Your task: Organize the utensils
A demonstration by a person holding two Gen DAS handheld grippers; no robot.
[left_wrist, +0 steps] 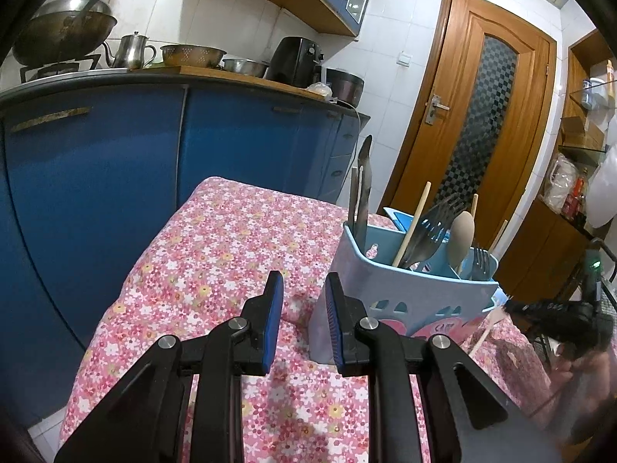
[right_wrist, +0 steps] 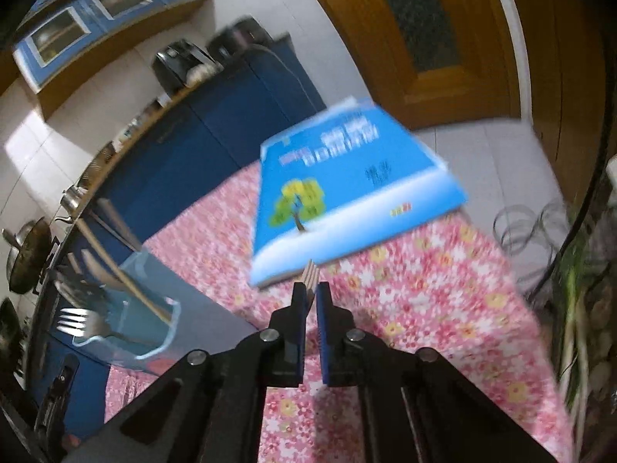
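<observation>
The right gripper [right_wrist: 311, 295] is pinching a metal fork [right_wrist: 311, 273] tight in its fingers; the left gripper [left_wrist: 304, 293] is hanging slightly open, empty, near the pale blue plastic utensil caddy [left_wrist: 408, 293]; carrying it upright should help.

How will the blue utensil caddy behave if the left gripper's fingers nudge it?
The blue utensil caddy looks like thin plastic, so probably light. Its tall utensils lean above the rim, so it may tip. On the floral tablecloth it would likely drag rather than slide.

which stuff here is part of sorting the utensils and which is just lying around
Job: caddy with its forks, spoon and chopsticks; fork pinched in the right gripper; left gripper, empty.

Lying about: book, wok, kettle, colander.
</observation>
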